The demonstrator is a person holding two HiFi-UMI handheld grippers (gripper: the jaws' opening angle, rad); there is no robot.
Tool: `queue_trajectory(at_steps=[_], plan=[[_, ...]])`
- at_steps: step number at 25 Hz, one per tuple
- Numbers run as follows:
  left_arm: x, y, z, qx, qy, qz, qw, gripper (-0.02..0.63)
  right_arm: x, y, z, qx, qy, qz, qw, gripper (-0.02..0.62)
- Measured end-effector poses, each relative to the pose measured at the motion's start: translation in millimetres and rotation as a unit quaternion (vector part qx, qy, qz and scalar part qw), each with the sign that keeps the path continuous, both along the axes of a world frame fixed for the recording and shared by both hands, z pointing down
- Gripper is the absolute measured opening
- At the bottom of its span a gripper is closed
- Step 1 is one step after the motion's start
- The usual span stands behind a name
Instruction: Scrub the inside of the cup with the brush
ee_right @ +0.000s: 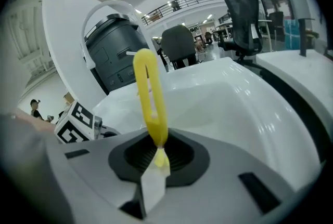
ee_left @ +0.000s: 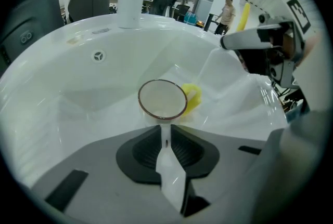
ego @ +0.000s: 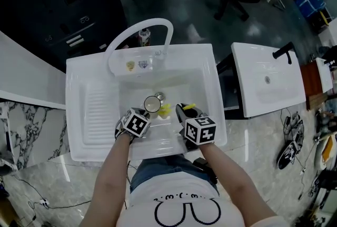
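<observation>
Head view: in the white sink [ego: 209,79], the cup [ego: 152,104] sits at the 12 o'clock side of the left gripper [ego: 143,114], with the drain [ego: 160,96] at its 1 o'clock. The yellow brush [ego: 166,110] lies just beside the cup at its 3 o'clock, reaching back to the right gripper [ego: 184,111]. In the left gripper view the fingers [ee_left: 167,141] are clamped on the near wall of the cup. In the right gripper view the fingers [ee_right: 154,161] are pinched on the brush handle, which rises toward 12 o'clock.
</observation>
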State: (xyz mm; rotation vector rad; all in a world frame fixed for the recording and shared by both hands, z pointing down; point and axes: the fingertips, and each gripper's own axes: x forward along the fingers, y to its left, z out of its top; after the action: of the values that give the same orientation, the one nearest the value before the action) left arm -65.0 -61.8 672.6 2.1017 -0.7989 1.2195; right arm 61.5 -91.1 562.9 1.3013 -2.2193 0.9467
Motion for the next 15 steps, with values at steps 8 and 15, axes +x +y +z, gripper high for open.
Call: queue_trajectory(at_steps=[8, 15], plan=[[1, 5, 0, 0.021, -0.027, 0.043, 0.9985, 0.067, 9, -35, -36, 0.069, 0.016, 0.0, 0.997, 0.046], [0, 9, 2, 0.063, -0.08, 0.108, 0.9889, 0.067, -8, -35, -52, 0.1, -0.005, -0.043, 0.994, 0.046]])
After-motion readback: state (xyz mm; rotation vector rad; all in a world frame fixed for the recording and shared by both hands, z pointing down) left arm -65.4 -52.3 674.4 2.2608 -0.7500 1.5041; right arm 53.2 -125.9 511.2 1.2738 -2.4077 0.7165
